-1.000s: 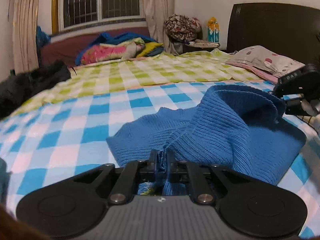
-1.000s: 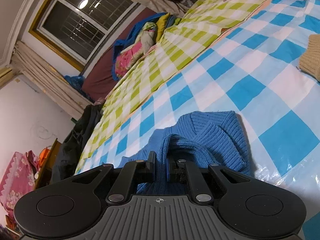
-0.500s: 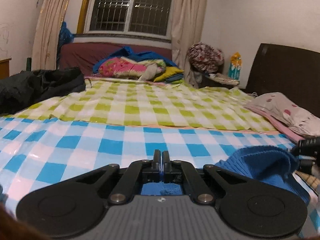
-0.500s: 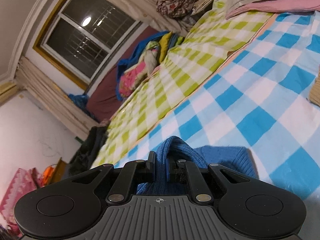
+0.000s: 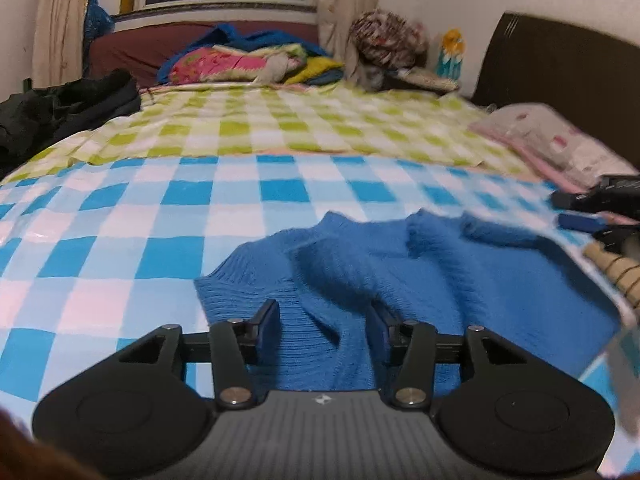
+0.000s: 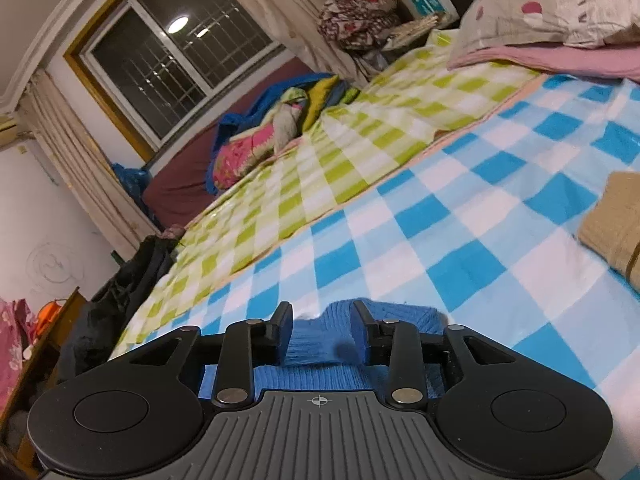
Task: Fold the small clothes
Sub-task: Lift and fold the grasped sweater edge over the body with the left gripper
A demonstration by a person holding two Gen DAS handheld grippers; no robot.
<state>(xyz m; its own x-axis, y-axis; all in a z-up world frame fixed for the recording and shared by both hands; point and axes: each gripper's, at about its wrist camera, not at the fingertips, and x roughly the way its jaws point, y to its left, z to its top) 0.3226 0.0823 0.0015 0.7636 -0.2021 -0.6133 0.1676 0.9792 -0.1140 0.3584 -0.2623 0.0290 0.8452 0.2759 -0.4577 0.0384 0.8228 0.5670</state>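
Note:
A blue knitted sweater (image 5: 420, 280) lies rumpled on the blue-and-white checked sheet (image 5: 160, 216). My left gripper (image 5: 326, 320) is open, its fingers wide apart just above the sweater's near edge, holding nothing. In the right wrist view the same sweater (image 6: 360, 344) shows under my right gripper (image 6: 322, 322), which is also open with the knit lying loose between its fingers. The right gripper's body shows at the right edge of the left wrist view (image 5: 600, 200).
A tan folded knit (image 6: 612, 224) lies to the right on the sheet. Pillows (image 6: 552, 12) and a dark headboard (image 5: 560, 80) stand at the far right. A green checked sheet (image 5: 300, 124), piled bedding (image 5: 248, 64) and dark clothes (image 5: 60, 108) lie beyond.
Both grippers were shut on the sweater and lifted it; now both have opened and the sweater has dropped onto the sheet in a rumpled heap.

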